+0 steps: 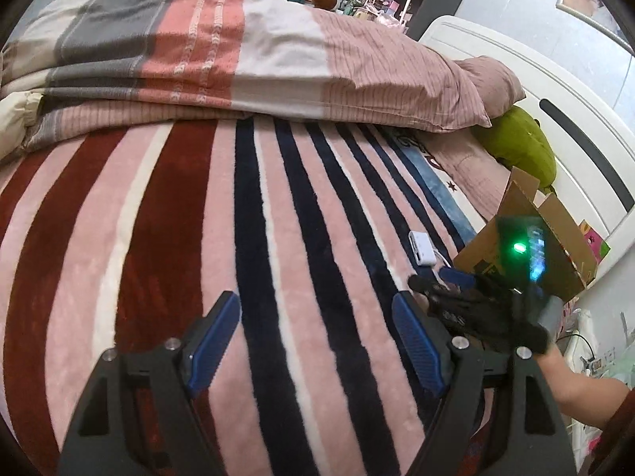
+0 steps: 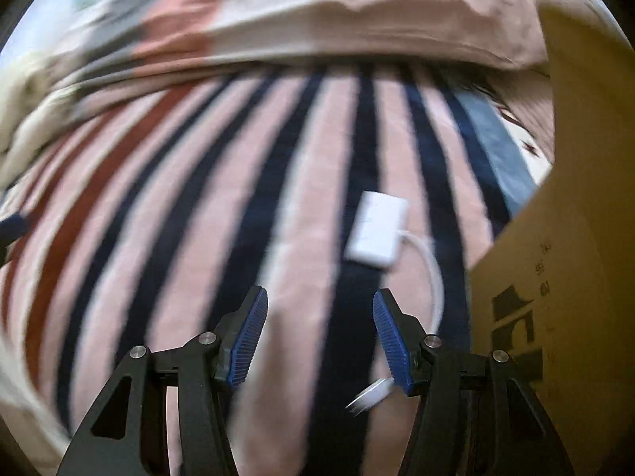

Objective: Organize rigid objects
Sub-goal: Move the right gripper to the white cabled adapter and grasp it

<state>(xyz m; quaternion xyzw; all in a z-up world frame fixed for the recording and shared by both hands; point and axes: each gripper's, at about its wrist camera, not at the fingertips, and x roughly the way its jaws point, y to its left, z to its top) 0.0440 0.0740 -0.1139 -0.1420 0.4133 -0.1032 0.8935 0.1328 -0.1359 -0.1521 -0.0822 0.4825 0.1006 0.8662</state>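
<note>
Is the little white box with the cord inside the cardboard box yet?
Not yet. The white box lies out on the striped blanket, beside the cardboard box.

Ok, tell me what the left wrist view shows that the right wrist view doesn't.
Only the left wrist view: the green plush toy by the white headboard, shelves behind the bed, and the gloved right hand.

Only the right wrist view: the white cable's plug end near the right gripper.

Both: the striped blanket, the white adapter and the cardboard box.
</note>
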